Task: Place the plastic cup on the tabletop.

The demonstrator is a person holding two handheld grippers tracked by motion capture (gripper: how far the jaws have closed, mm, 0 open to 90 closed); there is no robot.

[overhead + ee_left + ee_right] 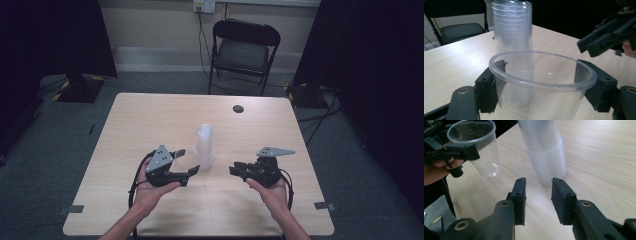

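The left gripper (541,87) has its fingers (486,92) clamped on either side of a single clear plastic cup (541,82), holding it upright just off the wooden surface (150,120). Right beside it, near the middle of the surface, a tall stack of clear cups (205,145) stands upright. The right gripper (539,200) sits on the other side of the stack, close but not touching, fingers (520,197) spread apart with nothing between them. A black folding chair (243,50) is parked behind the surface.
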